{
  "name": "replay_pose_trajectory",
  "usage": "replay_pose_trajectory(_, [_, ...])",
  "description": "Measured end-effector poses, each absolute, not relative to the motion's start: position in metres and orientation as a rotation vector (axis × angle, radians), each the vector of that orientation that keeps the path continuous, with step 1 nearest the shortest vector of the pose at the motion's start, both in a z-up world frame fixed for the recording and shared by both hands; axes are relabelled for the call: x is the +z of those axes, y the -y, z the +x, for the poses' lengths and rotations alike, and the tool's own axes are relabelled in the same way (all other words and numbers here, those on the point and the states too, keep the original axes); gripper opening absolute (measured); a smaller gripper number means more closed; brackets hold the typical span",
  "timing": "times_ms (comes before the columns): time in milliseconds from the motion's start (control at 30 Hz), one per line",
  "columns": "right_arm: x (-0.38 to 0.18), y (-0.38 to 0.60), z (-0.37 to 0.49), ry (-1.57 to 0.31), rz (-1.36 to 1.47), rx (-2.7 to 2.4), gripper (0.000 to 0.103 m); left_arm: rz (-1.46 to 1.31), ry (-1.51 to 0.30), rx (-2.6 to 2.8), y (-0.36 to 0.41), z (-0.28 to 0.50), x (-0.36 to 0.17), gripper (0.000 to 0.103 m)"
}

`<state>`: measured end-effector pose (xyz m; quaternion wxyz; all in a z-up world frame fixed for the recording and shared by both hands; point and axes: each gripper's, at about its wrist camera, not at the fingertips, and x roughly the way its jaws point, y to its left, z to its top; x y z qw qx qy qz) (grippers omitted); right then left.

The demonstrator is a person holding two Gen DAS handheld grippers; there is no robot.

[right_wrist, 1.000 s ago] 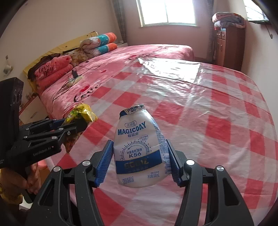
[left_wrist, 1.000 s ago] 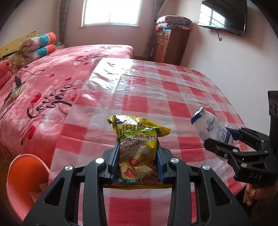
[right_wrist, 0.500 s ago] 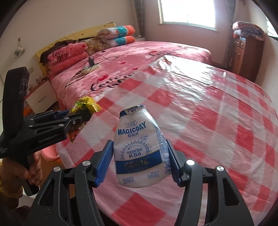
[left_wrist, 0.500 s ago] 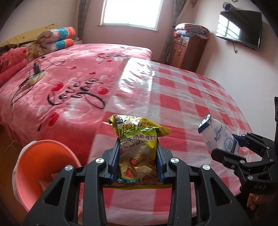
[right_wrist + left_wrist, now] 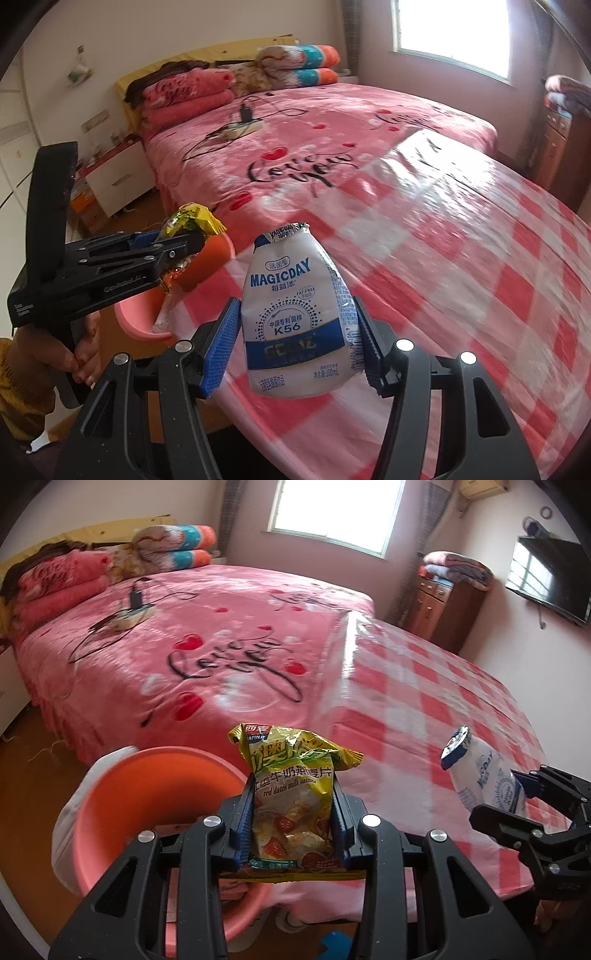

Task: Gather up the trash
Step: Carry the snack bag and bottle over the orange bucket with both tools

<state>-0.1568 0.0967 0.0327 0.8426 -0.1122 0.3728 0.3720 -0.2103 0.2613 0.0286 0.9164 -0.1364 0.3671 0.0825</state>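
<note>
Both grippers are loaded: left gripper (image 5: 291, 834) pinches a crinkly yellow oatmeal snack packet (image 5: 291, 805), right gripper (image 5: 295, 347) clamps a white-and-blue squashed Magicday drink bottle (image 5: 295, 325). Looks like the carry-to-bin step; next I'd get each over the round orange plastic bin (image 5: 147, 786) and let go.

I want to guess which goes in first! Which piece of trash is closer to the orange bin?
The yellow oatmeal snack packet in the left gripper, right beside the orange plastic bin. The white Magicday bottle in the right gripper sits farther away.
</note>
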Motion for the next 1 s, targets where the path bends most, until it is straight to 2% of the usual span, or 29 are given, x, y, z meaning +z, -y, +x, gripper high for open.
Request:
replay_pose_trajectory(400, [0.03, -0.172, -0.167, -0.787, -0.34, 0.929, 0.06, -0.342, -0.79, 0.313, -0.321, -0.239, 0.005, 0.037])
replay_pose_trajectory(1000, [0.001, -0.248, -0.177, -0.831, -0.476, 1.027, 0.06, -0.383, -0.852, 0.42, -0.36, -0.254, -0.029, 0.037])
